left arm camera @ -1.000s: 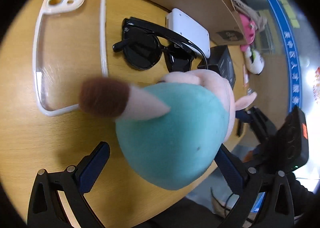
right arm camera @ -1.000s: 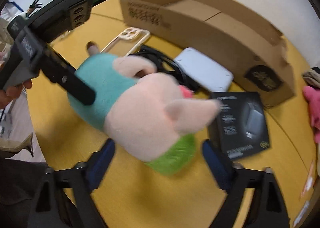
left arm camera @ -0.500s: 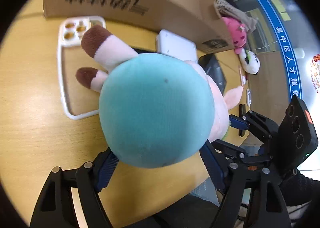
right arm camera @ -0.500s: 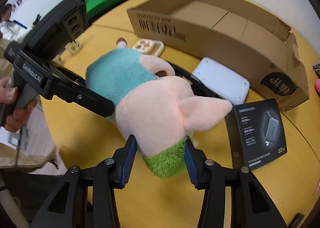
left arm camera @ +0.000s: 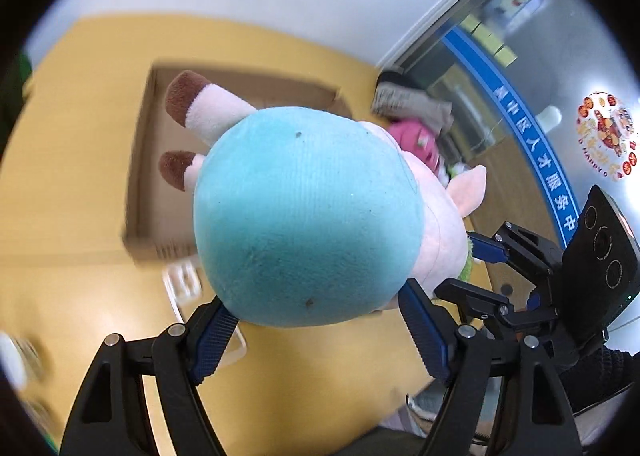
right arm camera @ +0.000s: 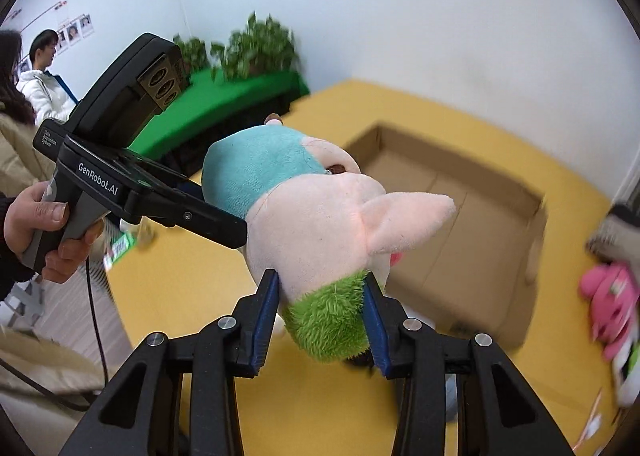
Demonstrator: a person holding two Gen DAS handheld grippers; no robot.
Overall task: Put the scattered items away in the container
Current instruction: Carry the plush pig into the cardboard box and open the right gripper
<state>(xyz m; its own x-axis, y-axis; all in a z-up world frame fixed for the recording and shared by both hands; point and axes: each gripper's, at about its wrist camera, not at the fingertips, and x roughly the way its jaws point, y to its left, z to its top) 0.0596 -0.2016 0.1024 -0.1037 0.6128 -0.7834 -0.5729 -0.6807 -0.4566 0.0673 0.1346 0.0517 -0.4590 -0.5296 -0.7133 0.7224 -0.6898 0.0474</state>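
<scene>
The plush pig [right arm camera: 320, 216] hangs in the air between both grippers, its long axis running from the green-tufted head to the brown-tipped legs, which point toward the cardboard box [right arm camera: 460, 224]. The right gripper [right arm camera: 320, 316] pinches the head; the left gripper [left arm camera: 316, 320] clamps the teal body. Half a second ago it was low over the table [left arm camera: 72, 160]; now, probably, it is near the blurred box's opening.

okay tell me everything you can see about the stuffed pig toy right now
The plush pig looks soft and fuzzy: teal body, pale pink head with a pointed ear, green tuft, brown-tipped legs. It hangs sideways in the air in front of the open cardboard box, touching nothing else. The left gripper clamps its teal body; the right gripper clamps the green tuft.
</scene>
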